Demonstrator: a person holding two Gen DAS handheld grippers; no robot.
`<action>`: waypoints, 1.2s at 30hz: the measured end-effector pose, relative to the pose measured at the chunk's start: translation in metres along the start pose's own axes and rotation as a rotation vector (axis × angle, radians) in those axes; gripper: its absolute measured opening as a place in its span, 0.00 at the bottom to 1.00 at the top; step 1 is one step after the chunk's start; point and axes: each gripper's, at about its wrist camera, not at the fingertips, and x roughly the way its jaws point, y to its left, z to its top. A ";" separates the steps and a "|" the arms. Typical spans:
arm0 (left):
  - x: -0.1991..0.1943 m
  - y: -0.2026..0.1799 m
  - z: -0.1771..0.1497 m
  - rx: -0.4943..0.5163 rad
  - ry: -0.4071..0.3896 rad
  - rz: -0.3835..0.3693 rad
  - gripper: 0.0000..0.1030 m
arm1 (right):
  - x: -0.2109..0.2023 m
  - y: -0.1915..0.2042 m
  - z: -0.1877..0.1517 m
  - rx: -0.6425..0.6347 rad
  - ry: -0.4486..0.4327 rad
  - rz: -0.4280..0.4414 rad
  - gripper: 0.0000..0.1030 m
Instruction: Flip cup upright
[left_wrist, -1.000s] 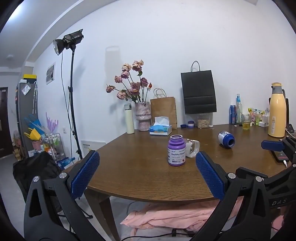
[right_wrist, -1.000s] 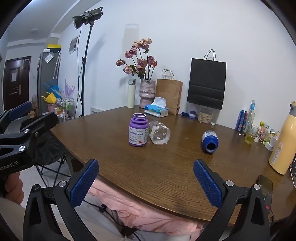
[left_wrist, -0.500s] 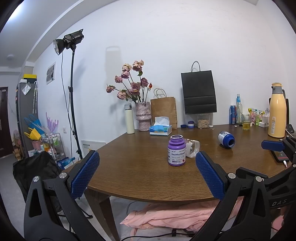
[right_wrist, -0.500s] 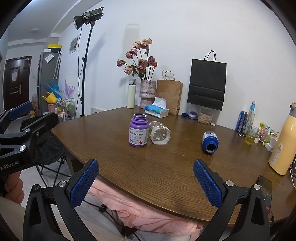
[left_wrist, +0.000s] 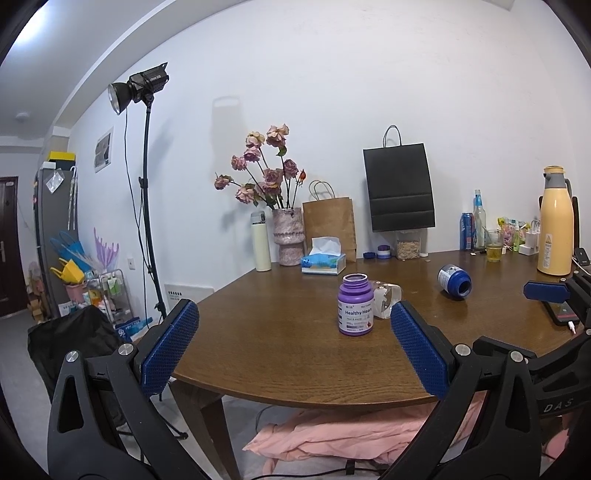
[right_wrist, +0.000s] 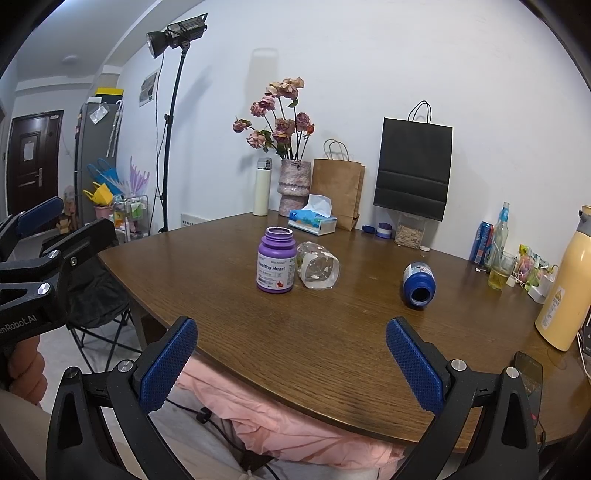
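Observation:
A clear glass cup lies on its side on the brown table, mouth toward me, right beside an upright purple bottle. In the left wrist view the cup is partly hidden behind the purple bottle. My left gripper is open and empty, held off the table's near left edge. My right gripper is open and empty above the table's front edge, well short of the cup.
A blue bottle lies on its side to the right. A yellow thermos, a phone, a tissue box, a flower vase and paper bags stand along the back and right. A pink cloth hangs below the table.

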 end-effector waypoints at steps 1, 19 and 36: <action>0.000 0.000 0.000 0.000 0.000 0.000 1.00 | 0.000 0.000 0.000 0.000 0.001 0.000 1.00; 0.001 0.001 0.001 0.001 -0.009 0.007 1.00 | -0.001 -0.003 0.003 -0.004 -0.004 -0.003 1.00; 0.002 0.001 -0.004 0.002 -0.003 0.000 1.00 | -0.001 -0.002 0.002 -0.005 -0.004 -0.002 1.00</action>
